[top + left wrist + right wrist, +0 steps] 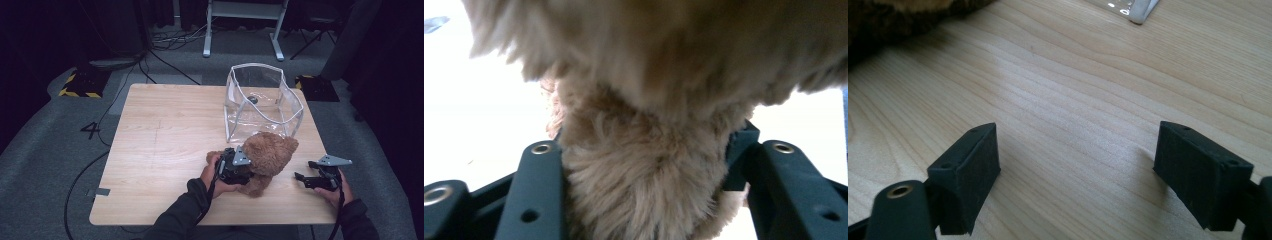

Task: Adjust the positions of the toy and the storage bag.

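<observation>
Near the table's [150,150] front edge, left tongs [245,167] clamp the teddy bear [267,152]; right tongs [305,179] gape.

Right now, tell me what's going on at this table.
A person works with a tool in each hand. The left tool is shut on a brown teddy bear lying on the wooden table, just in front of a clear plastic bag. The right tool is open above bare wood beside the bear.

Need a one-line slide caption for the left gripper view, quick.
Left gripper with its black jaws pressed into the brown fur of a teddy bear on the table.
</observation>
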`<state>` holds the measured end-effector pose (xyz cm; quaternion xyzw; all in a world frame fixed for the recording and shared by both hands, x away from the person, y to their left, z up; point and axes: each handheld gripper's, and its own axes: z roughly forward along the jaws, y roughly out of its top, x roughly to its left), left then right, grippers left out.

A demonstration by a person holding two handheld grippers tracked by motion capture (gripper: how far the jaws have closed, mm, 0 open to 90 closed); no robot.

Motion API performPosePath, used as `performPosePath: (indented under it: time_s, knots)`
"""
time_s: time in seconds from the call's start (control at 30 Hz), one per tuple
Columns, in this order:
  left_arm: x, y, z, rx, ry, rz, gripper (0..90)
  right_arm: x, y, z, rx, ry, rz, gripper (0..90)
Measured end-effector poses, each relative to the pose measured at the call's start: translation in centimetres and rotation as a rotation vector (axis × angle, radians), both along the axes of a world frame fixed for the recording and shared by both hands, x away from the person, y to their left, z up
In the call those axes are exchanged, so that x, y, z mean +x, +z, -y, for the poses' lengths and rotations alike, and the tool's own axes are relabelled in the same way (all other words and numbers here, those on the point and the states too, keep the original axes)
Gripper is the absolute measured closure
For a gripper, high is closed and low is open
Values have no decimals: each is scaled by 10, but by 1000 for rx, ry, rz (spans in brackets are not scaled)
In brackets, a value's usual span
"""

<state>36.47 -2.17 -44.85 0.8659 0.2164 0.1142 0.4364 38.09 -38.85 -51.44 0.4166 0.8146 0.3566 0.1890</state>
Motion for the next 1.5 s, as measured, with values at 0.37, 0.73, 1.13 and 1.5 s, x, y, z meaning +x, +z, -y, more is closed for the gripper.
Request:
performPosePath:
  time_s: [0.37,0.73,1.13,1.5]
  knots:
    - [-1,-1,-72,-34,116,-23,505,0,2,1,-7,30,-3,239]
    - [-9,-6,-127,-91,207,-57,503,0,27,-7,4,77,74,299]
    - [-15,-10,-174,-113,308,-59,493,6,102,-36,40,138,247,342]
    - [-23,-14,-215,-139,382,-56,494,17,148,-75,33,204,326,354]
